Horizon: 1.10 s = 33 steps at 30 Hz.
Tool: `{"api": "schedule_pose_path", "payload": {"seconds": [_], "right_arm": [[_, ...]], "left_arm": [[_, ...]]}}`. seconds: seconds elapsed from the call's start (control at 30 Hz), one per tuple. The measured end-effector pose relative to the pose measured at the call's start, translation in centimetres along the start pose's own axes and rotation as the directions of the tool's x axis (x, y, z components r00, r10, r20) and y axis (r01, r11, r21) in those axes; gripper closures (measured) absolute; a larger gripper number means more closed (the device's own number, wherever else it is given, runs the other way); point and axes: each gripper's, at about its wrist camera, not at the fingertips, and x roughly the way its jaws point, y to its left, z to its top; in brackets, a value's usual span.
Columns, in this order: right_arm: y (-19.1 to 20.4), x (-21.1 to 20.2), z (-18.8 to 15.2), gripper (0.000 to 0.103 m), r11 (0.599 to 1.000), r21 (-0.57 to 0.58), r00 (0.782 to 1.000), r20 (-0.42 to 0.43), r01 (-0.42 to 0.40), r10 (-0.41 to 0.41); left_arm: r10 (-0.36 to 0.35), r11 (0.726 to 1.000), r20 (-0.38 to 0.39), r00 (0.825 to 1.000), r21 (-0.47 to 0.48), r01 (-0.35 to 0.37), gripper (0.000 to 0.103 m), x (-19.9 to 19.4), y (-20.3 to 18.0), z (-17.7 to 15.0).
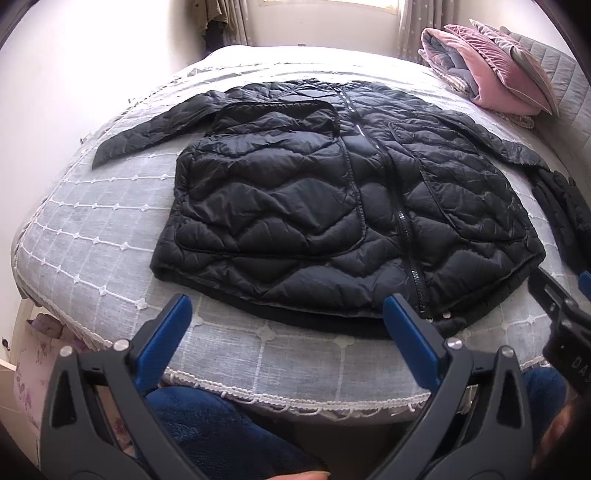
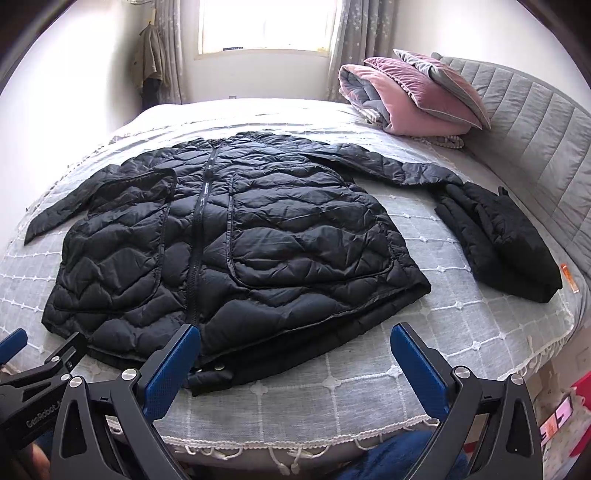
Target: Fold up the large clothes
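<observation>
A black quilted puffer jacket (image 1: 332,206) lies flat on the bed, front up, zipper closed, both sleeves spread out sideways, hem toward me. It also shows in the right wrist view (image 2: 229,243). My left gripper (image 1: 288,314) is open and empty, just short of the hem at the near bed edge. My right gripper (image 2: 295,347) is open and empty, its left finger (image 2: 177,362) over the hem near the zipper's bottom end. The right gripper also shows at the right edge of the left wrist view (image 1: 561,295).
A folded black garment (image 2: 506,240) lies on the bed to the right of the jacket. Pink and grey pillows and a folded quilt (image 2: 413,96) sit by the grey padded headboard (image 2: 535,122). The grey checked bedspread (image 2: 443,317) covers the bed. A window (image 2: 266,26) is at the far wall.
</observation>
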Motion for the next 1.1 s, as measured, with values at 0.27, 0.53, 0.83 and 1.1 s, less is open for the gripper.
{"api": "schedule_pose_path", "payload": {"seconds": [0.27,0.53,0.83,1.1], "right_arm": [[0.12,0.24,-0.53,0.0,1.0,-0.002,1.0,-0.009,-0.009,0.009],[0.13,0.61,-0.58,0.0,1.0,-0.002,1.0,-0.014,-0.004,0.004],[0.06,0.74,-0.78,0.0,1.0,-0.002,1.0,-0.018,-0.008,0.008],[0.13,0.84,-0.9,0.0,1.0,0.0,1.0,-0.022,-0.009,0.009]], "left_arm": [[0.003,1.0,-0.015,1.0,-0.008,-0.003,0.0,0.31,-0.3,-0.35],[0.005,1.0,-0.015,1.0,-0.008,-0.005,0.0,0.37,-0.43,-0.56],[-0.006,1.0,-0.02,1.0,-0.007,0.006,0.0,0.55,-0.4,-0.79],[-0.006,1.0,-0.019,1.0,-0.009,0.006,0.0,0.56,-0.39,-0.81]]}}
